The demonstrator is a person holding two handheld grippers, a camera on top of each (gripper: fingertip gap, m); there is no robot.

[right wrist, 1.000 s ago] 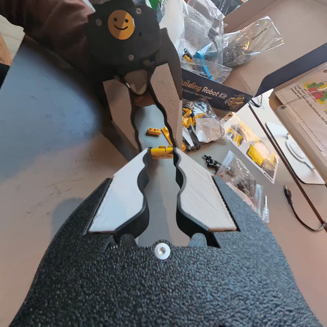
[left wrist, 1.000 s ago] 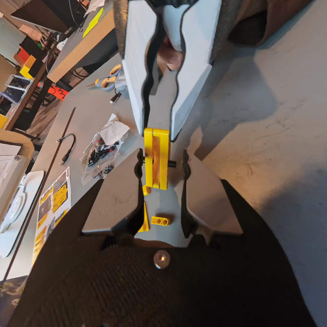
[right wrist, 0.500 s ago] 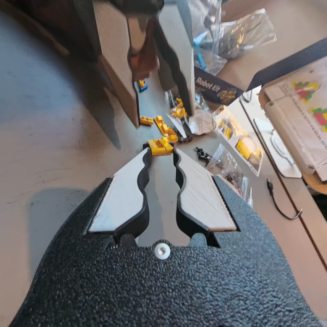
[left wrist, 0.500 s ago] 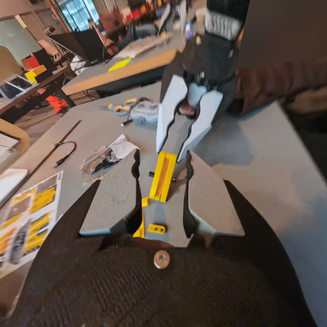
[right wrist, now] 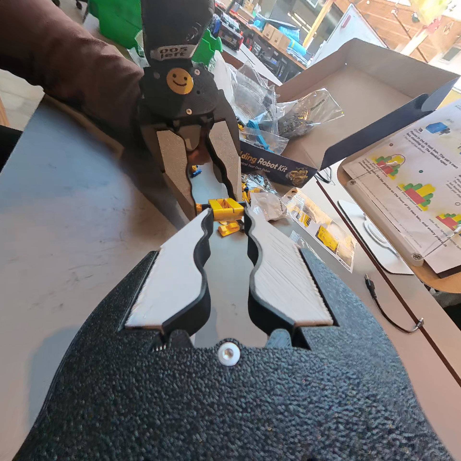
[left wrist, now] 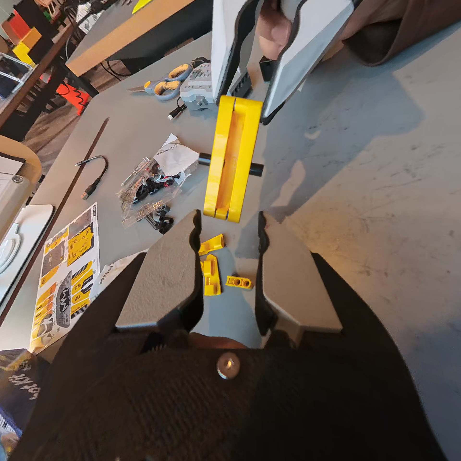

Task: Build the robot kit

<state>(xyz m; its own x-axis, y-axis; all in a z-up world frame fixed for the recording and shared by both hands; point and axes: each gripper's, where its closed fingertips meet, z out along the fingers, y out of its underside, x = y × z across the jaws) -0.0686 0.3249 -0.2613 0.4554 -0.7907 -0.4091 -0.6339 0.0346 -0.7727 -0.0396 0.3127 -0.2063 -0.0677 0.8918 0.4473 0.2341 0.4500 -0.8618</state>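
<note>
Right tool [right wrist: 228,212] grips yellow assembly [left wrist: 232,159]; clear bag [left wrist: 154,179] holds black parts.

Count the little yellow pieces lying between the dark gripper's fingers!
3: one nearest the big yellow part, one below it, one to its right. Fingers may hide more.

The long beam [left wrist: 233,159] is bright yellow with a black pin [left wrist: 255,169]. The table [left wrist: 374,199] is plain grey, the scissors [left wrist: 166,83] blue-grey.

Yellow assembly [left wrist: 230,159] now beyond left fingertips
</note>
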